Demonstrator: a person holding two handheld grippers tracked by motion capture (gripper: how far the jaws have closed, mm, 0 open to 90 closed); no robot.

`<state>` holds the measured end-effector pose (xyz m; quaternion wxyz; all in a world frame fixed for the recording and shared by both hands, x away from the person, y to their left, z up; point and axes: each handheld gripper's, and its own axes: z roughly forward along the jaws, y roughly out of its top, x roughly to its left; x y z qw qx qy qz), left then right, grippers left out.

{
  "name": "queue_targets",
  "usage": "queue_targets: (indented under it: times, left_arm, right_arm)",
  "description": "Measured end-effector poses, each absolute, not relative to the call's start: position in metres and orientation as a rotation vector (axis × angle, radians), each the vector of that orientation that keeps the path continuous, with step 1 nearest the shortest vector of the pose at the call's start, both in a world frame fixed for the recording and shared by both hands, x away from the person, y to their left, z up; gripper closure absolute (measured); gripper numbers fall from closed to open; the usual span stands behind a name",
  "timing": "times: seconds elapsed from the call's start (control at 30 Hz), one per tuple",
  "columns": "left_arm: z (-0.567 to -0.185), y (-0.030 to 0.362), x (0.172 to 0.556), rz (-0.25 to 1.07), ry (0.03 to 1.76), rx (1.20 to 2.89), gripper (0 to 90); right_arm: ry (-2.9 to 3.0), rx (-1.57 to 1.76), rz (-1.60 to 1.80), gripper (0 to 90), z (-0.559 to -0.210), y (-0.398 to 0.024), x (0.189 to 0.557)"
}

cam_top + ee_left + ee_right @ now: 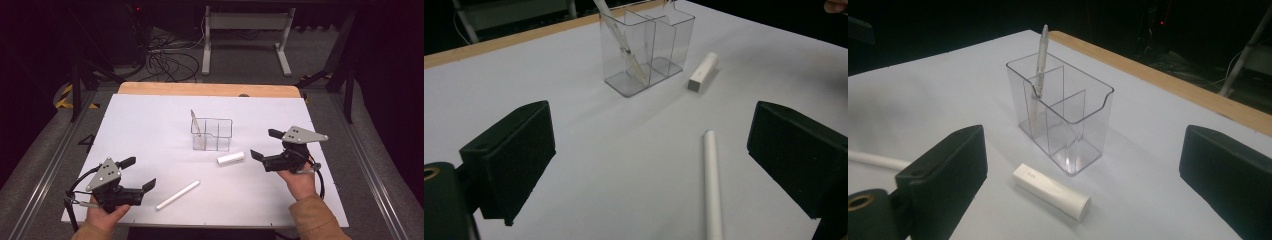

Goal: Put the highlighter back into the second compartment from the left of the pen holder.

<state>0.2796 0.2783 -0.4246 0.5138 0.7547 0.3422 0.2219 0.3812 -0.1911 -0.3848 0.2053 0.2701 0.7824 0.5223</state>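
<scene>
Two grippers sat nearest the camera, one in each of the person's hands. On the left gripper [136, 176] the jaws stood wide apart with nothing between them, and the right gripper [266, 144] was spread open and empty in the same way. Both were held low over the white table [150, 130], well apart from each other, the left hand [102, 216] and right hand [300, 182] coming in from the near edge.

Just ahead of the left gripper lay one long white stick [177, 195], flat on the table and pointing toward the middle. One short white tube [231, 158] lay flat near the right gripper, just beside the clear holder.

One clear plastic holder [212, 134] stood upright in the middle of the table, split into compartments. One pen [1039, 65] leaned tilted inside an end compartment, its top above the rim.

Nothing lay between either gripper and these things. Beyond the far wooden edge [210, 89], loose cables [167, 62] and a white frame [245, 37] stood on the dark floor.
</scene>
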Motion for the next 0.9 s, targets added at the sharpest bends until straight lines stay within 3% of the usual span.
queue_targets:
  times: [0.9]
  left_arm:
    - [-0.415, 0.275, 0.284, 0.539, 0.840, 1.843, 6.6]
  right_arm:
    - [2.207, 0.828, 1.468, 1.6, -0.440, -0.224, 0.370]
